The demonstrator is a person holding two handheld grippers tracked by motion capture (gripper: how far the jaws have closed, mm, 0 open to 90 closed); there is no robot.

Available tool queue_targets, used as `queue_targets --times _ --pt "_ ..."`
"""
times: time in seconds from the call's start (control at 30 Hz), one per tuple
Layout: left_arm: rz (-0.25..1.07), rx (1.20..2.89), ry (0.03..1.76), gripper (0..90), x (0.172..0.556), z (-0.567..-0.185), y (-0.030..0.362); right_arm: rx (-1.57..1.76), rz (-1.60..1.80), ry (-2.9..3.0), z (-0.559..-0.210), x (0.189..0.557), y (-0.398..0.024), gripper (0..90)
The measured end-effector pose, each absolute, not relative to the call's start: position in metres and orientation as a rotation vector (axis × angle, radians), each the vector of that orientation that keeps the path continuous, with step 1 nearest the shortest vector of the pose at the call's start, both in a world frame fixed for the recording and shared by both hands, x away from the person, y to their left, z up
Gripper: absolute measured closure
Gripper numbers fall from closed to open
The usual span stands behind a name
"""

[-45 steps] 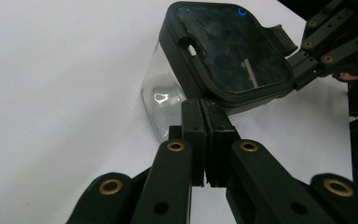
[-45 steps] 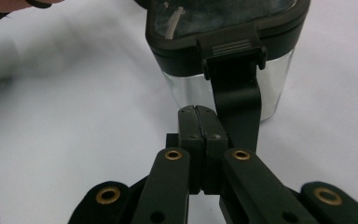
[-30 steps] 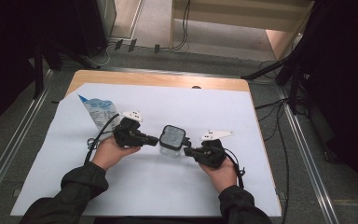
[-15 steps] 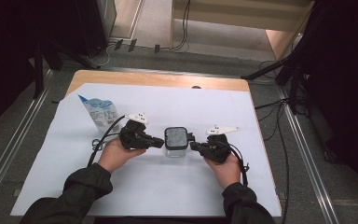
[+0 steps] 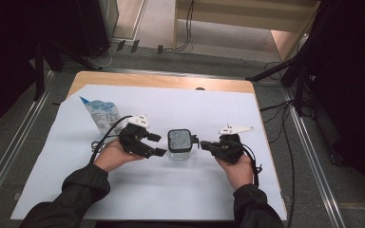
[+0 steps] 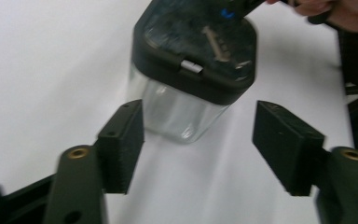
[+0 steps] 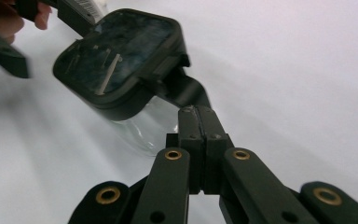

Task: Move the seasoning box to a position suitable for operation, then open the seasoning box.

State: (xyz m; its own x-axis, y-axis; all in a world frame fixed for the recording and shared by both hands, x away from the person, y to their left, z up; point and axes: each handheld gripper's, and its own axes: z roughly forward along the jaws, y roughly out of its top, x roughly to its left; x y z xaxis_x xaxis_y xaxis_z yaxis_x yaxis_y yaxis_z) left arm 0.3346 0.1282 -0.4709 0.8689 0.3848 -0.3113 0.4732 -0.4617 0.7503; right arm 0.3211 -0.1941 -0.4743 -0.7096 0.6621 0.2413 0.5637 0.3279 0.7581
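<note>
1. Wooden tabletop (image 5: pixel 123 80) under a white paper sheet (image 5: pixel 138 190); the person's forearms come in from the near edge.
2. Crumpled blue-and-white plastic pouch (image 5: pixel 100 114) lies far left on the sheet, apart from the work.
3. Clear square glass jar with a black hinged lid (image 5: pixel 179 144) stands upright mid-sheet, between both hands.
4. Left tongs (image 5: pixel 156 145) just beside the jar's left side; jaws have just been opening, now spread, and in the left gripper view the jar (image 6: pixel 193 70) sits beyond the pads, untouched.
5. Right tongs (image 7: pixel 196 112) closed tight, tips at the lid's black latch tab (image 7: pixel 186 88); whether they pinch it, can't tell.
6. Step, by my reading: working the lid open. Next: steady the jar body with the left, lift the tab.
</note>
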Motion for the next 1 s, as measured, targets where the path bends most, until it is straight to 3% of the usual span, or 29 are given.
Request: queue_targets --times 0.13,1.0 --pt "-0.109 2.115 0.59 14.3 0.34 -0.472 0.123 1.163 1.314 2.473 -0.476 0.326 -0.196 90.0" --pt "-0.038 2.14 0.545 14.7 0.349 -0.488 0.095 1.176 1.289 2.514 -0.482 0.338 -0.19 90.0"
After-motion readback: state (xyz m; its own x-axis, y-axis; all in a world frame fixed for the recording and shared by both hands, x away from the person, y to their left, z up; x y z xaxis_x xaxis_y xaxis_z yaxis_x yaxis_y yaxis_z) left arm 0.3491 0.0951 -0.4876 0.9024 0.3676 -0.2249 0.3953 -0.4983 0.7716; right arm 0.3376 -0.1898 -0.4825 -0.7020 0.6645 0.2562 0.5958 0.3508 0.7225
